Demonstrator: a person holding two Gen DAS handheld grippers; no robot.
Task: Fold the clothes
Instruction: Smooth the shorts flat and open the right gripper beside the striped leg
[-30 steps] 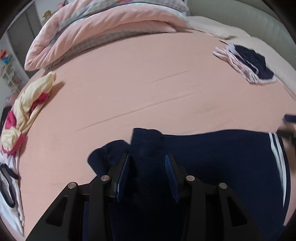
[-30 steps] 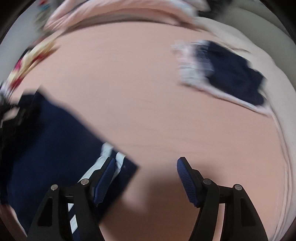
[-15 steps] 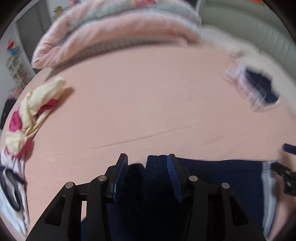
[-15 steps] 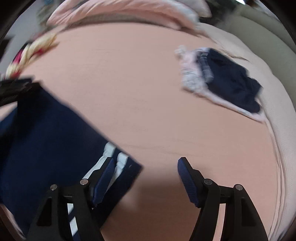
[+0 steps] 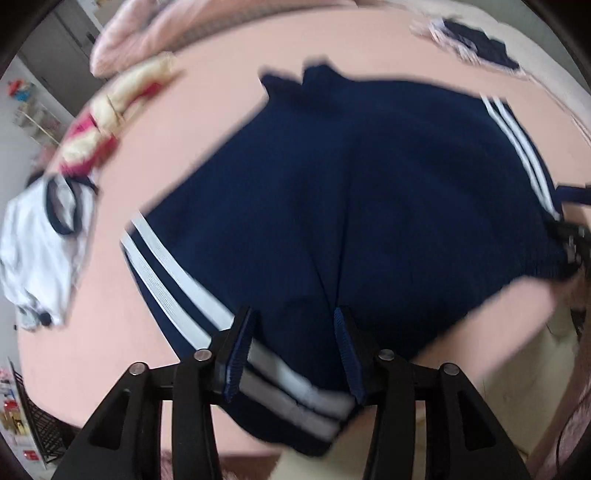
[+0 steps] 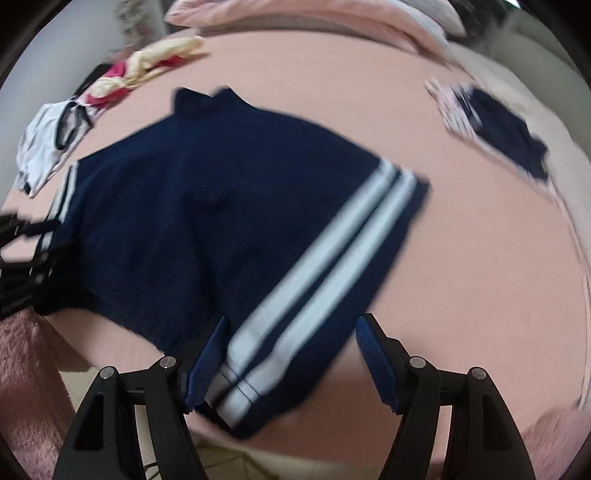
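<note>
Across the pink bed (image 5: 155,354) lies the big item: navy shorts (image 5: 369,206) with white side stripes, spread flat and reaching right to the near edge, where the hem hangs slightly past it. Up at the far edge sits a rolled pink quilt (image 6: 332,18). Toward the far right corner there's a small pile of folded clothes (image 6: 495,129), navy on top of pale pink. Over on the left edge, a white top with dark trim (image 5: 37,243) lies crumpled, and just beyond it a yellow and pink garment (image 5: 110,110) is bunched up.

Now the tools. At the near edge, the left gripper (image 5: 291,354) points steeply down over the striped left leg of the shorts; its blue pads stand apart with the navy cloth between them, not visibly pinching, though blur makes that hard to judge. The right gripper (image 6: 290,354) hovers above the other striped leg, its jaws wide and opening, the left pad over the stripe, the right pad over bare sheet, clear of the cloth. Everything's smeared with motion blur.
</note>
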